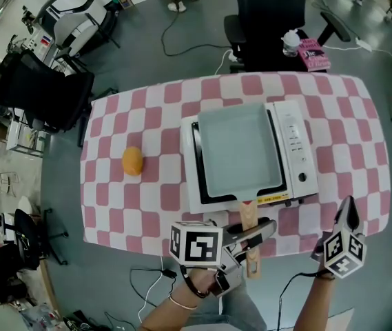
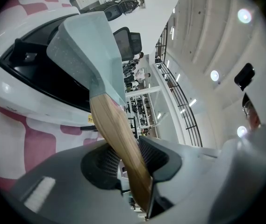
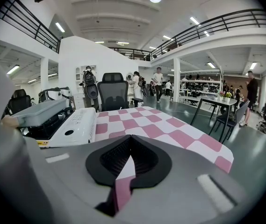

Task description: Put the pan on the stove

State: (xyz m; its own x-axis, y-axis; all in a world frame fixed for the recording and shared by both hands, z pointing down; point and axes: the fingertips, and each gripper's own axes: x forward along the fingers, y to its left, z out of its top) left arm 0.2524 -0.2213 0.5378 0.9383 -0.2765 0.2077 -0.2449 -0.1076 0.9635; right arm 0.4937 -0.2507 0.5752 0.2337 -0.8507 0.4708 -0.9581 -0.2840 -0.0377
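Note:
A square pale grey-green pan (image 1: 238, 150) rests flat on the white portable stove (image 1: 293, 150) at the table's middle right. Its wooden handle (image 1: 249, 216) sticks out toward the front edge. My left gripper (image 1: 251, 238) is shut on that handle. In the left gripper view the handle (image 2: 118, 134) runs between the ribbed pads up to the pan (image 2: 83, 41). My right gripper (image 1: 349, 209) hovers at the table's front right corner, shut with nothing in it. The right gripper view shows its jaws (image 3: 129, 141) closed, with the stove (image 3: 74, 125) and pan (image 3: 39, 112) off to the left.
An orange round thing (image 1: 132, 161) lies on the pink-and-white checked table (image 1: 147, 116) at the left. A black office chair (image 1: 264, 19) stands behind the table, with a pink box (image 1: 313, 52) beside it. Another dark chair (image 1: 44, 92) is at the far left.

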